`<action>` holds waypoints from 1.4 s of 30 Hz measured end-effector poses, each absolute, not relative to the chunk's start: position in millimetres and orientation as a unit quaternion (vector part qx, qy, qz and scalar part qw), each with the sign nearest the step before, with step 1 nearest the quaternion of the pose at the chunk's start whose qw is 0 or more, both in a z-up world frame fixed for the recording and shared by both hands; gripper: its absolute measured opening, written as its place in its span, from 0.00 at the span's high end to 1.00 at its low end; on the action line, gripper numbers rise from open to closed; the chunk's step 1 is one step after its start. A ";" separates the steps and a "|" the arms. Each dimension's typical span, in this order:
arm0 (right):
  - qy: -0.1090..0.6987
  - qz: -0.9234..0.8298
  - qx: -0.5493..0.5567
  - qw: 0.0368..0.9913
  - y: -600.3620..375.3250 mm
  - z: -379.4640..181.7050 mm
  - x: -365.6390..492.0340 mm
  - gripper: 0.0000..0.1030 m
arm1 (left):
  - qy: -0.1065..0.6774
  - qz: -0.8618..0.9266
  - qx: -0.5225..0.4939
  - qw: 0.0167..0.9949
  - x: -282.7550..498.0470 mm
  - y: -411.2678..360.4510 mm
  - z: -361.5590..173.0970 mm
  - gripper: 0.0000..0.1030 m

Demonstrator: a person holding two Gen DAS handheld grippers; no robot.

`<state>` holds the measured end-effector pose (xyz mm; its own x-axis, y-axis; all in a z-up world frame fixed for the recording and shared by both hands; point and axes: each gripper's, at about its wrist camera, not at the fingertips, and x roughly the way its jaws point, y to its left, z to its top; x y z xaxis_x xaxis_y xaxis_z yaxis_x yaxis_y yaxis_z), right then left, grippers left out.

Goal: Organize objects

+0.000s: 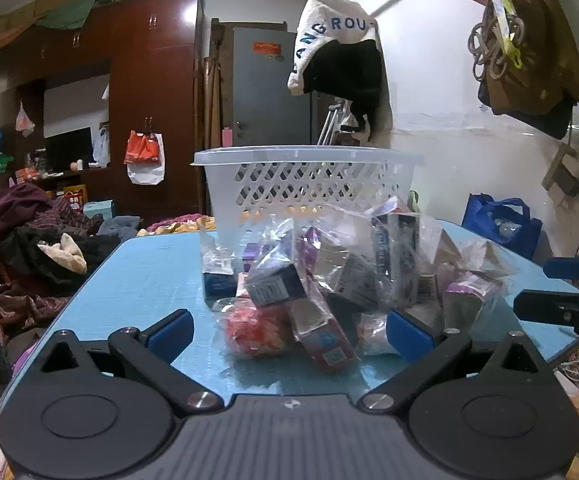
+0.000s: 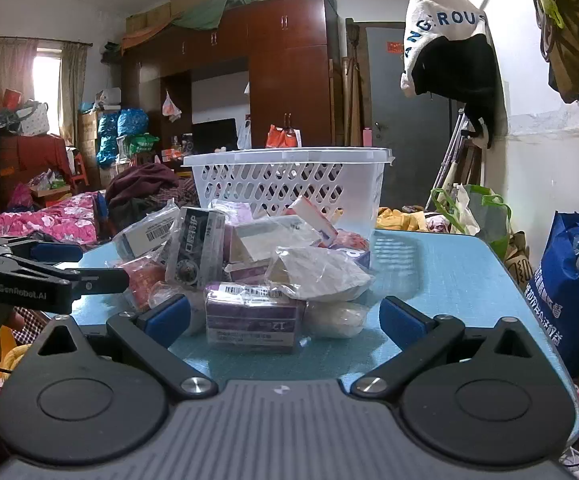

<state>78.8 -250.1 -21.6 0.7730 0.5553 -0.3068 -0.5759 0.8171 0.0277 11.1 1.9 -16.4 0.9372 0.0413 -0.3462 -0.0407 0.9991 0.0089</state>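
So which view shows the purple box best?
Right wrist: the purple box lies front and centre between the open fingers, barcode label readable. In the left wrist view a purple box shows only partly at the pile's right, behind wrinkled bags; possibly not the same one.

Daylight glares from a curtained window far left of the claw, while the dim room carries a bluish cast; fisheye bending curves the edges, corners vignette black, and distant clutter softens.
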 end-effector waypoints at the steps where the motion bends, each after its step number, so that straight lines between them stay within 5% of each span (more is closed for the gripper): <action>1: 0.152 0.301 -0.032 0.941 -250.5 -21.9 78.8 0.00 | 0.176 0.021 0.003 0.984 11.0 0.8 -16.7 0.00; 42: 0.155 0.317 -0.030 0.935 -250.1 -22.6 78.2 0.00 | 0.185 0.025 0.024 0.982 13.9 -11.6 -22.3 0.00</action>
<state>78.2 -250.1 -22.6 0.7511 0.5830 -0.3098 -0.6018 0.7976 0.0417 13.9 -11.6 -22.3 0.9304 0.0572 -0.3619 -0.0395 0.9976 0.0560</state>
